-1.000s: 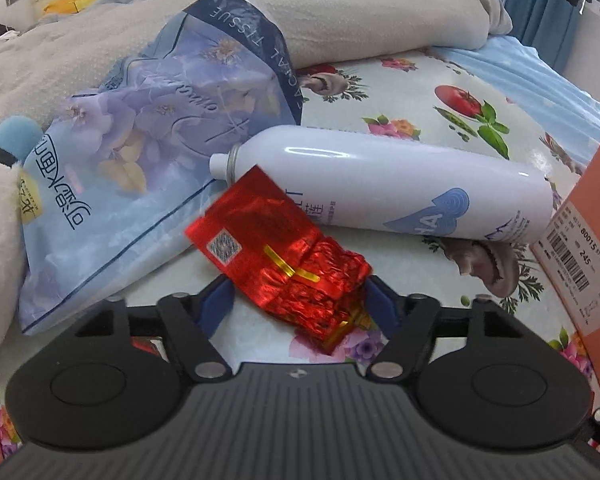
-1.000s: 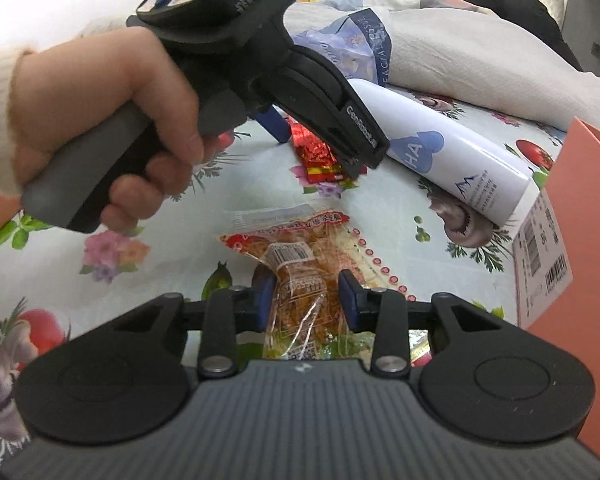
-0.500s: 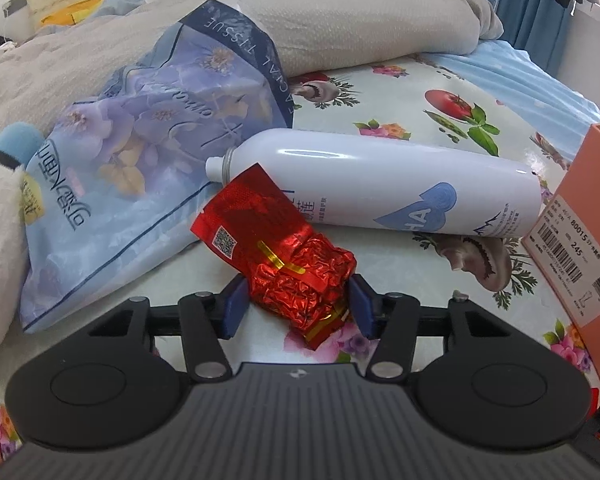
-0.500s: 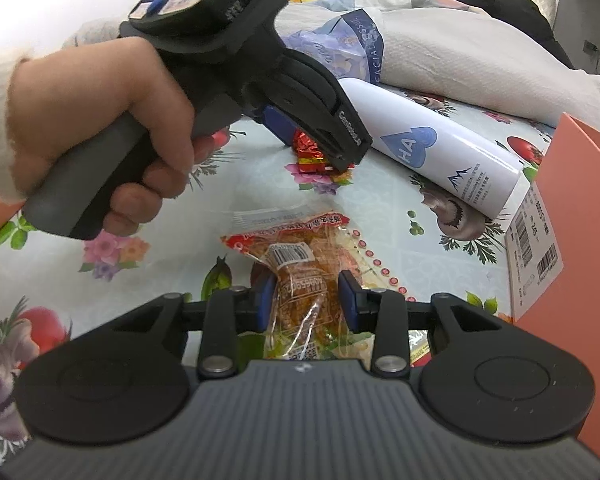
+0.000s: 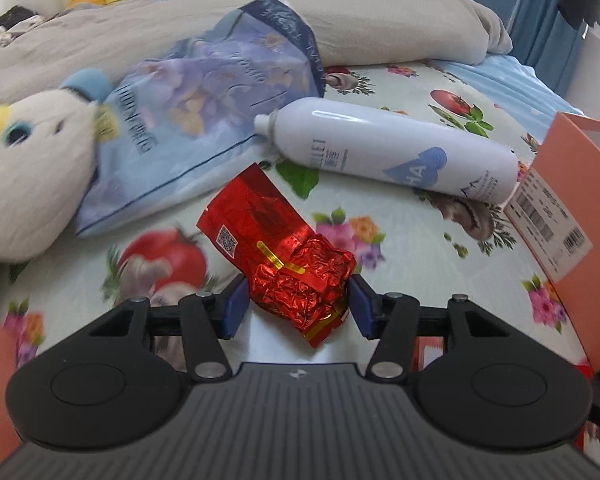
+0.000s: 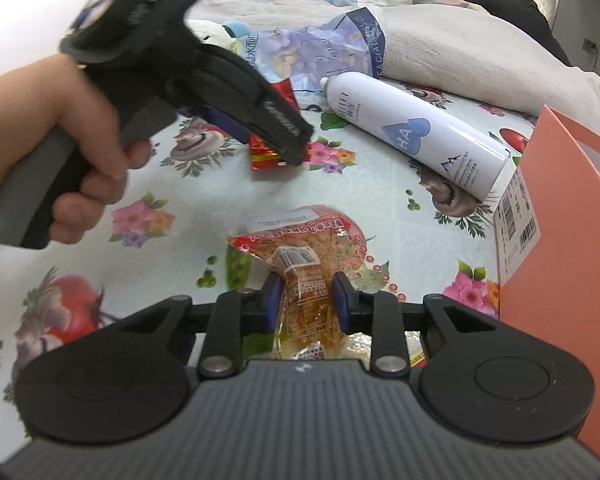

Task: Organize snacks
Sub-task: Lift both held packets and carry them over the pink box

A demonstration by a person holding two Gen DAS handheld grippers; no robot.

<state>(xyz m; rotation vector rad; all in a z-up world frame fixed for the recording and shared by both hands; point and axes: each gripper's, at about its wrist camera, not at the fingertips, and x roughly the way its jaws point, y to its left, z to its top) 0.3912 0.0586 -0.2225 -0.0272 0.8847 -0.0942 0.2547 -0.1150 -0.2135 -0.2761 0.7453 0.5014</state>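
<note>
Since a second ago our left gripper (image 5: 296, 306) has closed onto the crinkled red foil snack packet (image 5: 284, 256) and carried it clear of the white bottle (image 5: 388, 152), our right gripper (image 6: 306, 300) pinching narrower on the clear orange snack bag (image 6: 304, 256); lift both next.

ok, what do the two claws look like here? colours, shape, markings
Both match: black linkage arms with silver pivot pins, blue pads, a ribbed dark grey body with two round black housings. Left claw; right claw. From the right wrist view, the left unit has a grey pistol handle, white lettering along one finger, and a blurred top.
</note>
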